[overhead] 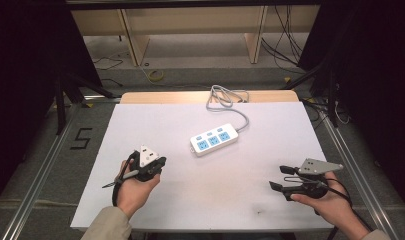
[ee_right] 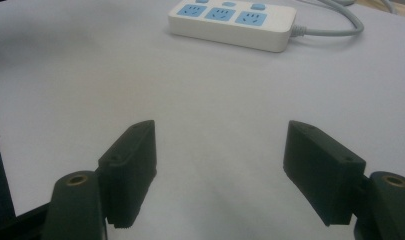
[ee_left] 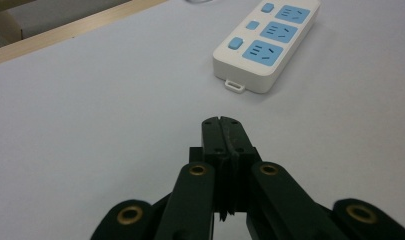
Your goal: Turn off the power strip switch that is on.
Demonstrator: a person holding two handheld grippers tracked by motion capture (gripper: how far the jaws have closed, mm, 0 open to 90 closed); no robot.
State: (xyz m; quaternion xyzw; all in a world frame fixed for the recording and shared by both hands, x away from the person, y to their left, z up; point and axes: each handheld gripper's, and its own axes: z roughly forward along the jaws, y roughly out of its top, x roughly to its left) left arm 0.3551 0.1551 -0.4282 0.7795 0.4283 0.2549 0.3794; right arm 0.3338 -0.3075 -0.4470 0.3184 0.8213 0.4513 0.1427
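High view: left hand-held gripper (overhead: 159, 162) closed empty, right hand-held gripper (overhead: 279, 177) apart; power strip (overhead: 214, 140) mid-surface, probably approached next.

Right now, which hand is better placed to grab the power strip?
Probably right: right gripper has open jaws facing the power strip. Left gripper sits somewhat nearer but is shut, empty.
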